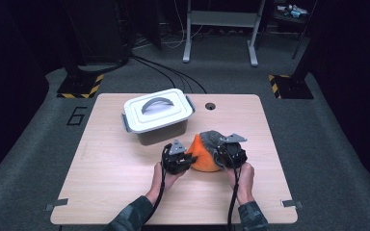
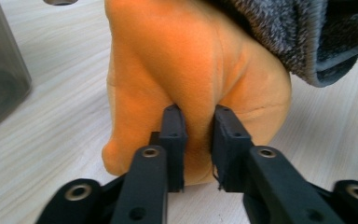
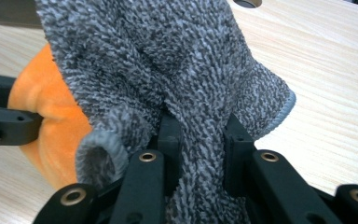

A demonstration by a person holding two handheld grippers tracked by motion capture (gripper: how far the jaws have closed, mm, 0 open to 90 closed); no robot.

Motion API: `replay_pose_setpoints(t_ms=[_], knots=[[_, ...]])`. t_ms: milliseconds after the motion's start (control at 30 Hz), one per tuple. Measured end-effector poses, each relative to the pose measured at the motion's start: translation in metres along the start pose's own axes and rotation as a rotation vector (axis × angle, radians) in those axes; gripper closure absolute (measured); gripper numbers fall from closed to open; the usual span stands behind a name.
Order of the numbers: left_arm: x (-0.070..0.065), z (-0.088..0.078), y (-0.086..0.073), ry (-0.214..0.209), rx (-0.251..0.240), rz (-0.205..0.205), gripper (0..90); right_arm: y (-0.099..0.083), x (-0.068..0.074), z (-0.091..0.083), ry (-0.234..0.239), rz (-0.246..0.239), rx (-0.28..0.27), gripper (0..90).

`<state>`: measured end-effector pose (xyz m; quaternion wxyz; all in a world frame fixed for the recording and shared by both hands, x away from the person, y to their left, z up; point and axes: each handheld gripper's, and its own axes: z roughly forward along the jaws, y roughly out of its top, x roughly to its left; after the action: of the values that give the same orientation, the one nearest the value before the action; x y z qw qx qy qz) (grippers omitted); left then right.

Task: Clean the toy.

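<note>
At the table's [image 1: 125,168] centre, the left gripper [image 1: 189,160] pinches the orange cloth [image 1: 203,155] while the right gripper [image 1: 220,155], at its 3 o'clock, pinches the grey cloth [image 1: 212,138].

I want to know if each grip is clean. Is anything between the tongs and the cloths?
Nothing visible. The left tongs pinch a fold of the orange cloth directly; the right tongs clamp the grey towel directly.

An orange fleece cloth [image 1: 203,156] and a grey knitted cloth [image 1: 213,139] are seen bunched together on the wooden table, the grey draped over the orange.
</note>
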<state>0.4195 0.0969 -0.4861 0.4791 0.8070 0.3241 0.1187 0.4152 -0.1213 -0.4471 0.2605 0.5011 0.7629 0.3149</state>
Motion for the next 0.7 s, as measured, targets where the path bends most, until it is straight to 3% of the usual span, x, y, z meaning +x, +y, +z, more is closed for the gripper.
replay_pose_setpoints(t_ms=[100, 133, 167, 200, 300, 367, 433, 467, 567, 633, 667, 700], knots=[[0.0, -0.001, 0.001, -0.007, -0.007, 0.025, 59.0, -0.001, 0.0, 0.001, -0.003, -0.012, 0.008, 73.7], [0.0, -0.002, 0.002, -0.003, 0.002, 0.083, 54.8, -0.001, -0.001, 0.003, -0.005, 0.0, 0.008, 73.7], [0.0, -0.002, 0.002, -0.003, 0.002, 0.083, 50.4, -0.001, -0.001, 0.003, -0.005, 0.0, 0.008, 73.7], [0.0, -0.002, 0.001, 0.008, 0.012, 0.11, 46.1, -0.001, -0.002, 0.004, 0.0, 0.0, 0.002, 73.7], [0.001, 0.001, 0.001, 0.012, 0.026, 0.124, 42.1, -0.002, -0.003, 0.005, 0.006, -0.002, -0.005, 73.8], [-0.001, 0.006, 0.001, 0.032, 0.047, 0.153, 48.4, -0.003, -0.004, 0.006, 0.019, 0.002, -0.008, 73.8], [-0.003, 0.009, 0.0, 0.04, 0.048, 0.146, 59.6, -0.003, -0.005, 0.007, 0.024, 0.014, -0.011, 73.8], [-0.003, 0.009, 0.001, 0.046, 0.055, 0.125, 69.5, -0.003, -0.007, 0.007, 0.031, 0.027, -0.01, 73.8], [-0.004, 0.01, 0.002, 0.05, 0.055, 0.111, 73.7, -0.002, -0.008, 0.006, 0.03, 0.019, -0.015, 73.7], [-0.003, 0.008, 0.003, 0.054, 0.054, 0.104, 74.4, 0.005, -0.005, -0.01, 0.027, 0.02, -0.043, 73.9], [-0.001, 0.008, 0.002, 0.043, 0.044, 0.074, 74.4, 0.007, -0.002, -0.015, 0.034, 0.008, -0.059, 73.8], [-0.001, 0.008, 0.002, 0.043, 0.044, 0.074, 74.4, 0.007, -0.002, -0.015, 0.034, 0.008, -0.059, 73.8]])
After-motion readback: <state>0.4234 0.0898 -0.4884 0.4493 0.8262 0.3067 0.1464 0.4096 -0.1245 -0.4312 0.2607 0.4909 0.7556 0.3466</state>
